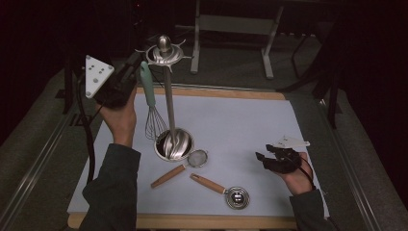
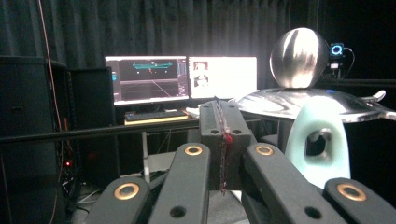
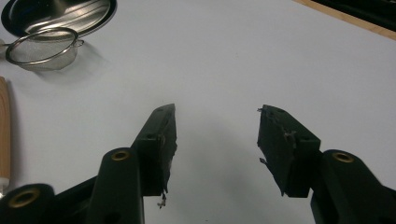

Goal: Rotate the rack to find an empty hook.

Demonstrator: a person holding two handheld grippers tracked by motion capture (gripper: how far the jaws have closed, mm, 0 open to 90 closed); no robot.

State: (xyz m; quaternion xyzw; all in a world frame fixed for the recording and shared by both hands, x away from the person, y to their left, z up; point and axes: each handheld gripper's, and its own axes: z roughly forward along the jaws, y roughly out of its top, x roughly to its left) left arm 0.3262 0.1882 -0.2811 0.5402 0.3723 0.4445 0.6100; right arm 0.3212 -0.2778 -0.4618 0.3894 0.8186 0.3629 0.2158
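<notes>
- Up high, the left gripper point(image 2: 223, 140) has its jaws pressed together beside the mint-green-handled wire whisk point(image 1: 149, 98), which hangs from the shiny metal stand point(image 1: 167, 96).
- Meanwhile the right gripper point(image 3: 215, 140) waits low, jaws apart, holding nothing.

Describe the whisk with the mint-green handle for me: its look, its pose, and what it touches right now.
The whisk has a pale mint-green handle, plastic or silicone by its look, and a thin wire balloon head. It hangs upright, head down, from a hook under the top disc of the steel utensil stand. In the left gripper view a hook passes through the handle's loop. The wires hang just above the stand's round base, beside the pole. The left gripper sits shut next to the handle, apparently without holding it.
</notes>
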